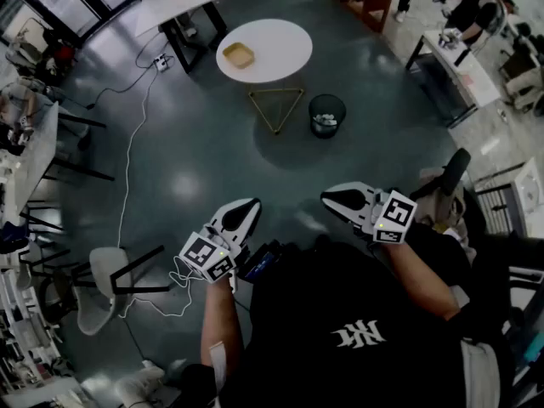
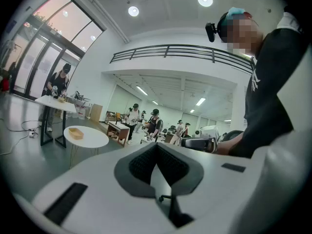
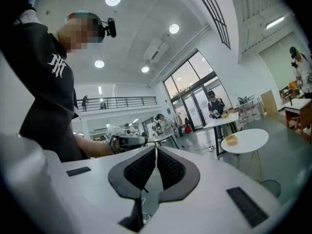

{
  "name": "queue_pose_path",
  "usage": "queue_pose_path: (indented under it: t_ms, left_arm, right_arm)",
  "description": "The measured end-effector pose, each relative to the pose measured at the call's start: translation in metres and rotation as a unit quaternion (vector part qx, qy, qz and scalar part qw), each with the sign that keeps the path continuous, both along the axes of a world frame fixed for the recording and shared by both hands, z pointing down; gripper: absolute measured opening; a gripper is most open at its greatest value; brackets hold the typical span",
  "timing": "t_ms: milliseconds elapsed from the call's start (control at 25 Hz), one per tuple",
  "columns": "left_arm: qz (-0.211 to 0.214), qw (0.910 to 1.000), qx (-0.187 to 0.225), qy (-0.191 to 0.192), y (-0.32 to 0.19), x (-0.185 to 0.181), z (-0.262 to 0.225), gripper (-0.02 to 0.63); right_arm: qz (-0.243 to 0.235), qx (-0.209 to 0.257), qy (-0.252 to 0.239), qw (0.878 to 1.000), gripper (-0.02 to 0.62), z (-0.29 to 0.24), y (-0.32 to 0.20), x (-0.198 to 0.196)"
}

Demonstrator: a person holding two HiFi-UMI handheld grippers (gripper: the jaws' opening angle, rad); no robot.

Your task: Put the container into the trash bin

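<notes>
Container (image 1: pixel 238 55) lies well beyond left claw (image 1: pixel 251 204) (empty).

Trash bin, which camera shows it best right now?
The head view: from above, the trash bin stands whole on the floor beside the round white table. The right gripper view catches only its dark rim, low at the right edge. The left gripper view doesn't show it.

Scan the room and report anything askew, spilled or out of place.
Only the white cable stands out: it snakes loosely across the open floor from a power strip. The trash bin stands upright beside the round table, the container lies flat on that table, and nothing looks spilled.
</notes>
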State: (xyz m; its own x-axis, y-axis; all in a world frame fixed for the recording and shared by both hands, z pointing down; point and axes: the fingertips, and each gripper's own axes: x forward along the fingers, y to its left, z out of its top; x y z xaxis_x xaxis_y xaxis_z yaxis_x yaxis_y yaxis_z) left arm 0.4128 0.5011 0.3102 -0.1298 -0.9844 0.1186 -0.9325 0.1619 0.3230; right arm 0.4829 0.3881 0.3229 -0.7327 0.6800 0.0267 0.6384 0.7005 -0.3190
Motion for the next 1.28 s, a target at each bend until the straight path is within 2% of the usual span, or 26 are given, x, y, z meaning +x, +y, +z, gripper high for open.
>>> queue_pose_path:
  t_ms: [200, 440, 1280]
  left_arm:
    - [0.012, 0.9999, -0.003, -0.009, -0.013, -0.007, 0.0, 0.003]
    - [0.014, 0.9998, -0.012, -0.005, -0.017, 0.008, 0.006, 0.003]
    - [-0.049, 0.9984, -0.028, 0.004, -0.003, 0.022, 0.011, 0.002]
  right_arm:
    - [0.003, 0.0, -0.007, 1.0, 0.041, 0.005, -0.008, 0.001]
    - [0.002, -0.003, -0.008, 1.0, 0.042, 0.007, -0.011, 0.003]
    - [-0.026, -0.021, -0.011, 0.999, 0.043, 0.01, -0.018, 0.008]
